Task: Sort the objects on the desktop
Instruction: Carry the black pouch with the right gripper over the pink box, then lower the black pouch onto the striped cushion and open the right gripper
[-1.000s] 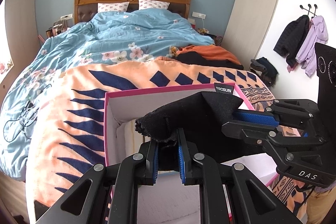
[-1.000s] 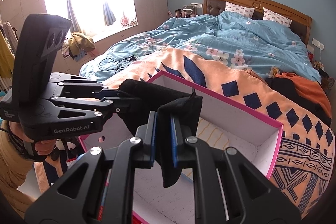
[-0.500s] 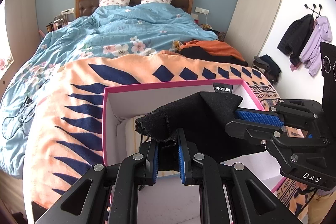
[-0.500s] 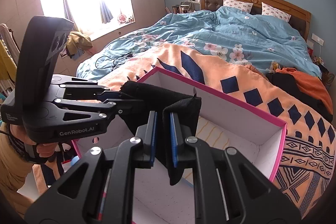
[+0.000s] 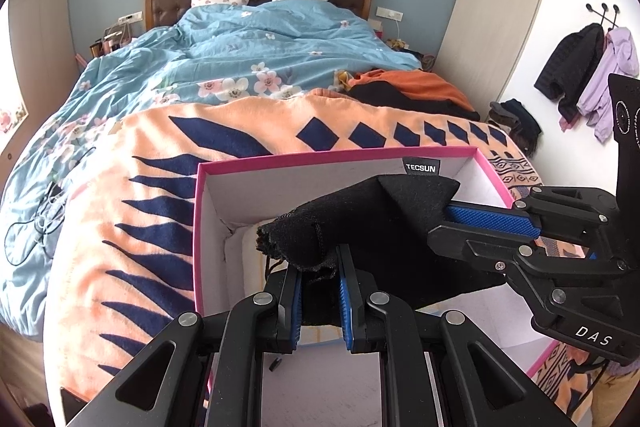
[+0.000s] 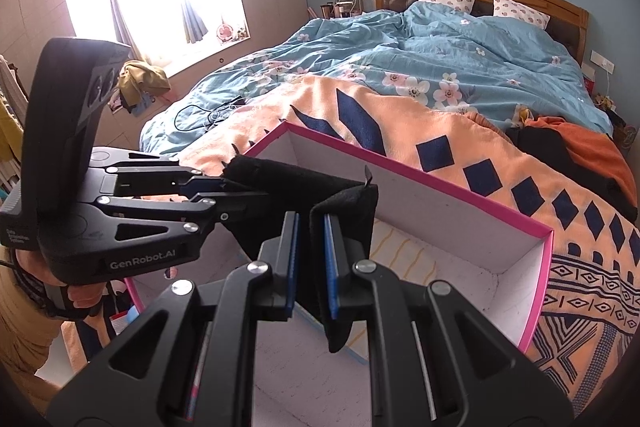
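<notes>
Lowered slightly toward the pink-rimmed white cardboard box (image 5: 340,163) — black fabric drawstring pouch (image 5: 368,227), left gripper (image 5: 319,301) and right gripper (image 6: 310,267) both pinching it; drop-in looked imminent.

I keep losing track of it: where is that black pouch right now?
The black pouch hangs over the open pink box on the bed, pinched between the left gripper and the right gripper.

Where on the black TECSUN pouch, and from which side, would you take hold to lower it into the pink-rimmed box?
Grip the black pouch at its two ends, as both sets of jaws do now: the gathered drawstring mouth from the near side, the labelled corner from the right. It is limp cloth, so end holds likely keep it spread over the box.
</notes>
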`<state>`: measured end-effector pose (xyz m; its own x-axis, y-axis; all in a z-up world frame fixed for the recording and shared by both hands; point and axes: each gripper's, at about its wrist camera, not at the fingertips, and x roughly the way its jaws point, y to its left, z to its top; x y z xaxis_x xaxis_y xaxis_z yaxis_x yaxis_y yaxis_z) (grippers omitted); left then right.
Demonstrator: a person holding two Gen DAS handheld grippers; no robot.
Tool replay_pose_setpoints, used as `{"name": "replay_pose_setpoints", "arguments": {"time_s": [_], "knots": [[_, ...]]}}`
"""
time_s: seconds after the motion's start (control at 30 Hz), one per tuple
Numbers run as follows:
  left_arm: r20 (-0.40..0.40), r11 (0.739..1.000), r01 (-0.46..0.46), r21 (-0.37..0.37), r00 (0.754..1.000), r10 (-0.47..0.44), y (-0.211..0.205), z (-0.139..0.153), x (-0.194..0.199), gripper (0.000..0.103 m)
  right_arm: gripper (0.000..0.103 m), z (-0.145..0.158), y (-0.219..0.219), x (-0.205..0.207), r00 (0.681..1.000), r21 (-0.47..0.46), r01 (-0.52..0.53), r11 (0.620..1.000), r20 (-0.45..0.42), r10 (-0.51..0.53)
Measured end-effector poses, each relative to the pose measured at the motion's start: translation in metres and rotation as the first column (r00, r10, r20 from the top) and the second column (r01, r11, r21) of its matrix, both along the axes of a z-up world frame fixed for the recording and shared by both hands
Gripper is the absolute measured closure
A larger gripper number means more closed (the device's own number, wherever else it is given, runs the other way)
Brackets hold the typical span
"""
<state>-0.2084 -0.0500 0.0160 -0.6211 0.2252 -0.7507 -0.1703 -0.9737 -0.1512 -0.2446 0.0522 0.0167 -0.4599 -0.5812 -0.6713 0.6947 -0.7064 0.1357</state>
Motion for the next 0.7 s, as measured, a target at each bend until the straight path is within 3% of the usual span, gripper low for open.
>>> {"name": "replay_pose_setpoints", "arguments": {"time_s": [0.7], "knots": [[0.074,0.996,-0.049,-0.079,0.996,0.054,-0.007,-0.027,-0.027,0.089,0.089,-0.021,-0.012,-0.025,0.998,0.045,0.028,0.999,0.048,-0.031]]}}
